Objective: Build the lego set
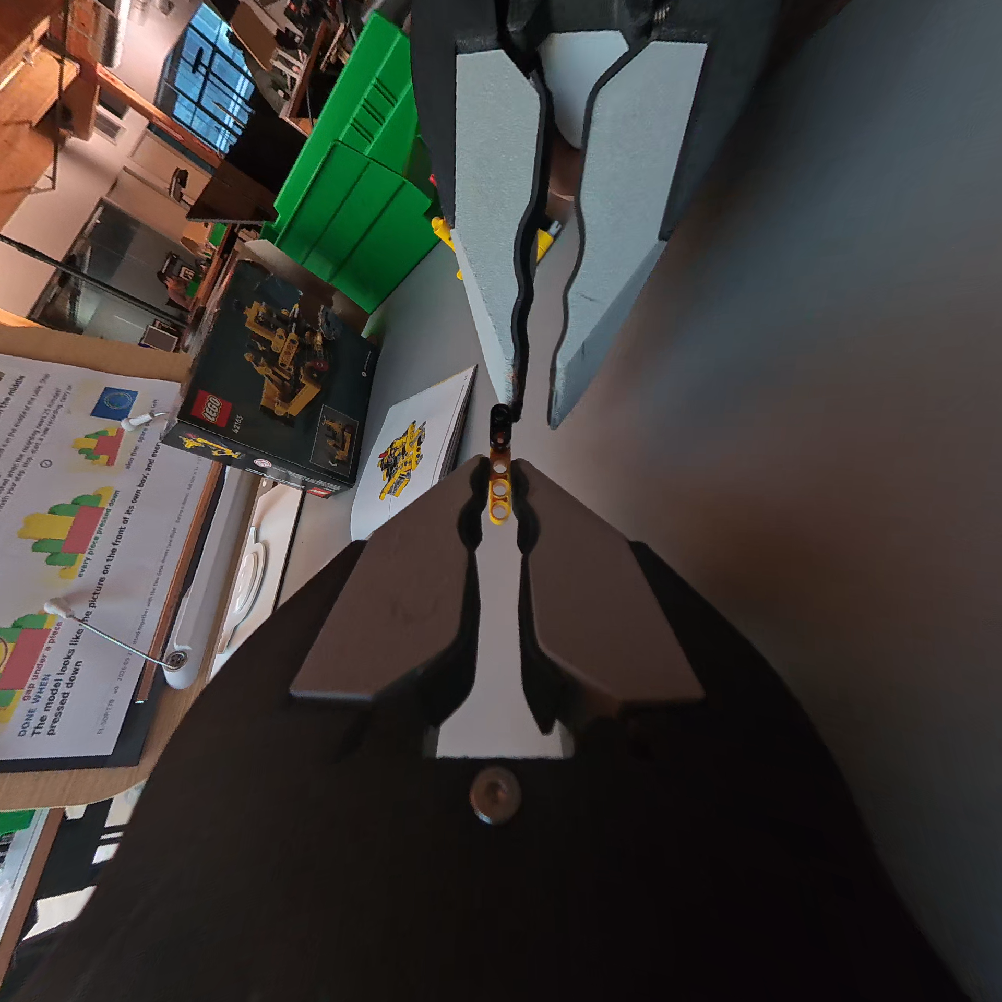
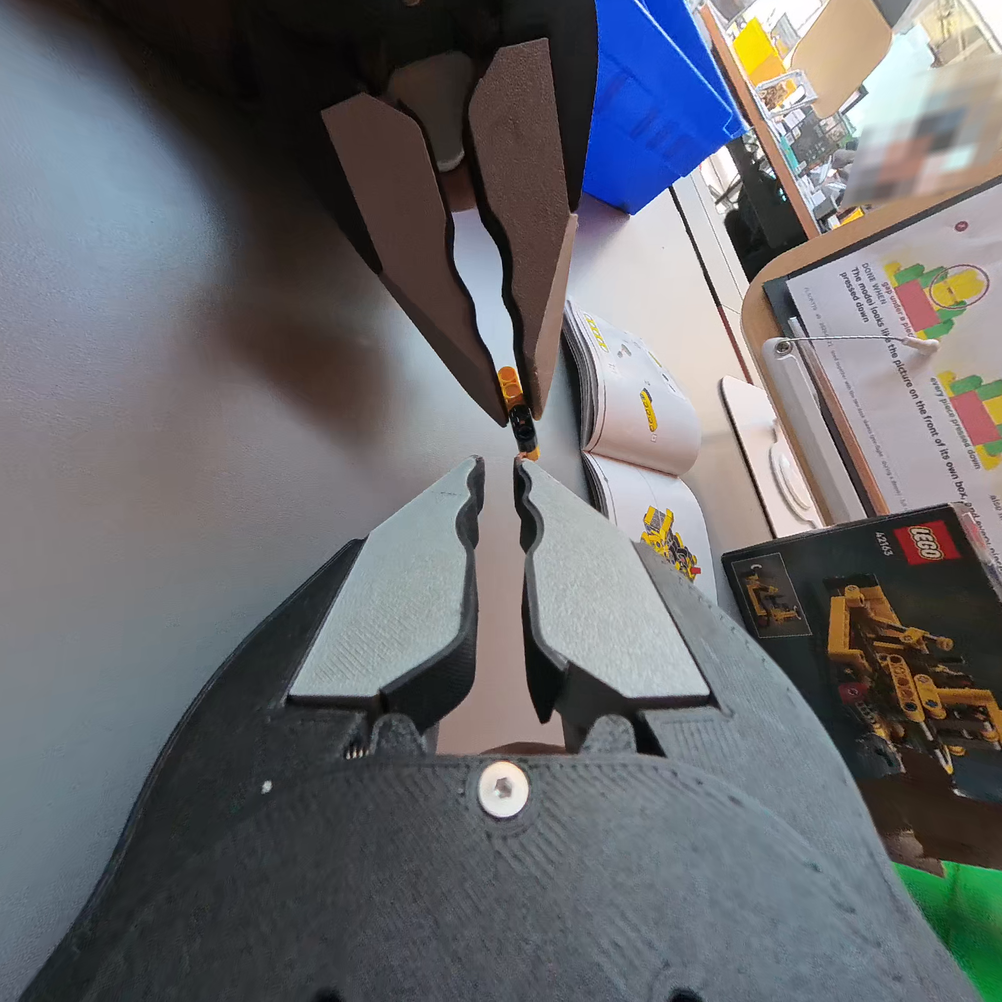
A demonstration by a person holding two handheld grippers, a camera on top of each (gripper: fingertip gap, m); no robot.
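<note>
— Tools are facing each other tip to tip above the desk [image 1: 813, 271]. What is the left tool [image 1: 500, 490] holding?

— It is pinching a yellow beam [image 1: 499, 496] with holes between its tips. The long axis of the beam is pointing straight forward, toward the right tool [image 2: 499, 474]. A black connector [image 1: 500, 422] is sitting on the far end of the beam.

— And the right tool?

— Its tips are standing narrowly apart and holding nothing. The connector end is lying just ahead of them, closest to one tip; I cannot tell if it is touching. So the right tool is the nearer free one, and I am judging it must close on the connector along that same axis.

— Where is the rest?

— An open instruction booklet [image 2: 640, 412] and the set box [image 2: 867, 650] are lying on the desk, aside.
</note>
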